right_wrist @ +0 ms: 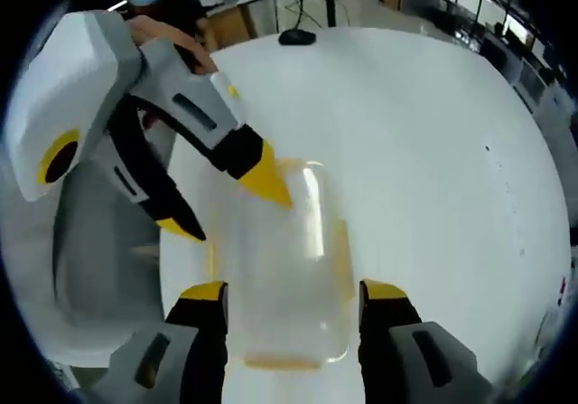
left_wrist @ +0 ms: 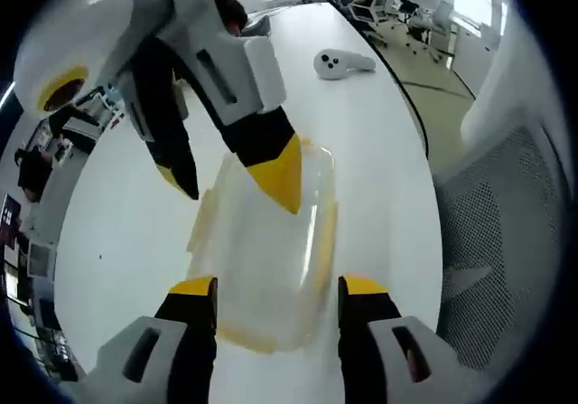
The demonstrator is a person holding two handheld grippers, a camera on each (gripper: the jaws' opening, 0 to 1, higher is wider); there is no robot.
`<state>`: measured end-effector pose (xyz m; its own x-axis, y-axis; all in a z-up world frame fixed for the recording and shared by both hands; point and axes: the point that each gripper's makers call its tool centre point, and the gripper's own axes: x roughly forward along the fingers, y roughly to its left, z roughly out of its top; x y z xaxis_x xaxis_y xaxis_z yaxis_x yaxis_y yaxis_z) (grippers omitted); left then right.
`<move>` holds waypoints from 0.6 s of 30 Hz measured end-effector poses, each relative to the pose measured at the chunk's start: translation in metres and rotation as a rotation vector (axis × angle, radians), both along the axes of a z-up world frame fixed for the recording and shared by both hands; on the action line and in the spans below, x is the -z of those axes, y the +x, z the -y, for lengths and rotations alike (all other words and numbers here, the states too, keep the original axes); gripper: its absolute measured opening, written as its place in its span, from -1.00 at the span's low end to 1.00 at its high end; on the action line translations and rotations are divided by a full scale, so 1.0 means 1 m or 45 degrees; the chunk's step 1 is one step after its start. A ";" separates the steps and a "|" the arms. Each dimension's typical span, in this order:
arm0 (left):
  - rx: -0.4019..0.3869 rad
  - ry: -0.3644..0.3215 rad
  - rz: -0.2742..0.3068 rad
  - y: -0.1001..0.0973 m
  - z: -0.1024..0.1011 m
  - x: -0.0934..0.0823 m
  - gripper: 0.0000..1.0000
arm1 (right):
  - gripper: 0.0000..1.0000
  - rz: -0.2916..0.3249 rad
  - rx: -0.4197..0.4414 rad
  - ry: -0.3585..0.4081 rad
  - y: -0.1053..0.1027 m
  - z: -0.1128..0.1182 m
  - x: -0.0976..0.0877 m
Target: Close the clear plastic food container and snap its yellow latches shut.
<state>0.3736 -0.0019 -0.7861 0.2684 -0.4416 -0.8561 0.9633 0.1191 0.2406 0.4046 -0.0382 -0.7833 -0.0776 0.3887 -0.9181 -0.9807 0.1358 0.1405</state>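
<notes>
Lying flat on the white worktop point(left_wrist: 379, 142), the clear plastic food container point(left_wrist: 271, 250) sits between the two grippers, its lid down over the body as far as one can tell through the motion blur, with yellow latches point(left_wrist: 327, 232) showing along its edges. In the left gripper view the left gripper point(left_wrist: 278, 294) has its yellow-tipped fingers point(left_wrist: 194, 288) spread wide at the container's near end, one to each side, gripping nothing. Opposite it, the right gripper point(left_wrist: 237, 176) reaches in from the far end, one finger tip resting on or just over the lid and the other beside the container; its fingers are likewise parted and hold nothing. The right gripper view tells the same from the other end: the container point(right_wrist: 284, 268) lies between the right gripper's point(right_wrist: 293, 294) spread fingers point(right_wrist: 386, 292), and the left gripper point(right_wrist: 233, 203) comes in with one tip at the far edge of the lid. Beyond the container in the left gripper view, a white handheld controller point(left_wrist: 339, 62) lies well apart on the worktop, and a mesh-backed chair point(left_wrist: 506, 232) stands just off the worktop's edge. A person's hand point(right_wrist: 167, 35) grips the left gripper's body.
</notes>
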 end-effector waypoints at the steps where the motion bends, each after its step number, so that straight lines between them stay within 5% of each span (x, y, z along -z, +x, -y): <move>1: 0.007 0.001 -0.004 0.000 0.000 0.000 0.12 | 0.17 0.001 -0.001 -0.004 -0.001 0.001 0.001; 18: 0.098 0.075 -0.065 0.008 -0.005 0.003 0.41 | 0.49 0.087 -0.041 -0.061 -0.013 0.019 0.003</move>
